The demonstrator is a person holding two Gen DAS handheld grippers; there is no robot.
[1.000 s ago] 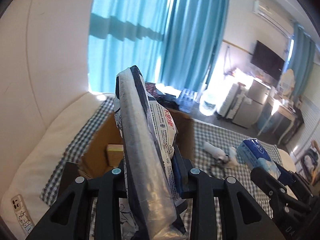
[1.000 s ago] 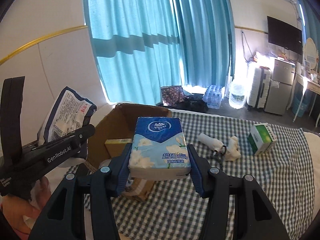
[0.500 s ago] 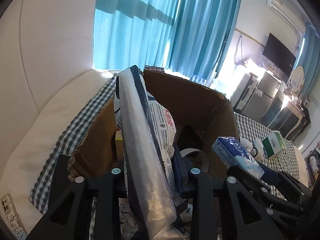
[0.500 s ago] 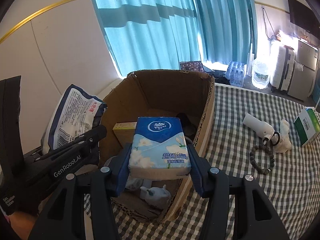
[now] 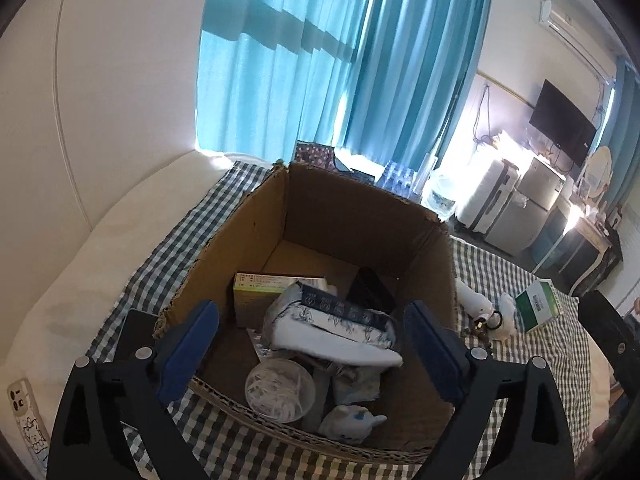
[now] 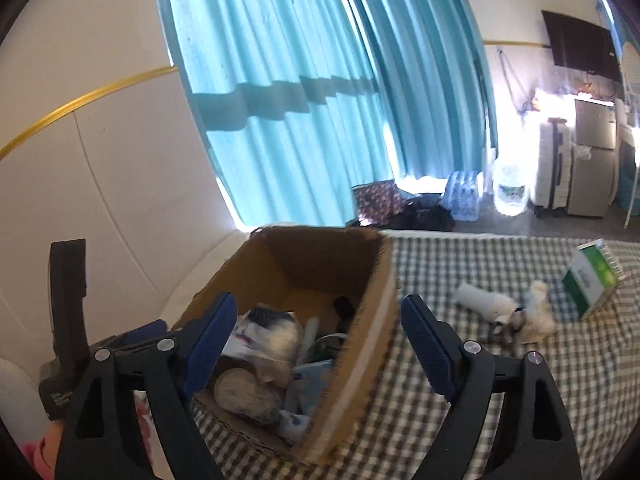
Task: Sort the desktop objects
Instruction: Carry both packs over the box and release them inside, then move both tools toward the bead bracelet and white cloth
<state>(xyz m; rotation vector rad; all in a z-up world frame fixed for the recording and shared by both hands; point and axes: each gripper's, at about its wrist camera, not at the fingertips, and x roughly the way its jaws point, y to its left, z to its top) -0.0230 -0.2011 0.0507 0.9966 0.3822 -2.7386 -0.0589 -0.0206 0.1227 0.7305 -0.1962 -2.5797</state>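
Note:
An open cardboard box (image 5: 256, 240) stands on the checked cloth and also shows in the right wrist view (image 6: 360, 300). Inside lie the blue-and-white snack bag (image 5: 332, 332), a yellow-green carton (image 5: 264, 292), a clear round tub (image 5: 280, 390), a tissue pack (image 5: 356, 382) and other items. My left gripper (image 5: 312, 352) is open and empty over the box's near side. My right gripper (image 6: 316, 344) is open and empty above the box's right wall. On the cloth to the right lie a white bottle (image 6: 484, 302), a fluffy white toy (image 6: 536, 316) and a green-white box (image 6: 592, 276).
The left gripper's body (image 6: 68, 320) shows at the left edge of the right wrist view. A dark flat object (image 5: 134, 332) lies left of the box. The checked cloth (image 6: 520, 380) spreads to the right. Curtains (image 5: 340, 60) and furniture stand behind.
My left gripper has let go of the snack bag and my right gripper has let go of the tissue pack; both now lie in the box. Both jaws have opened wide.

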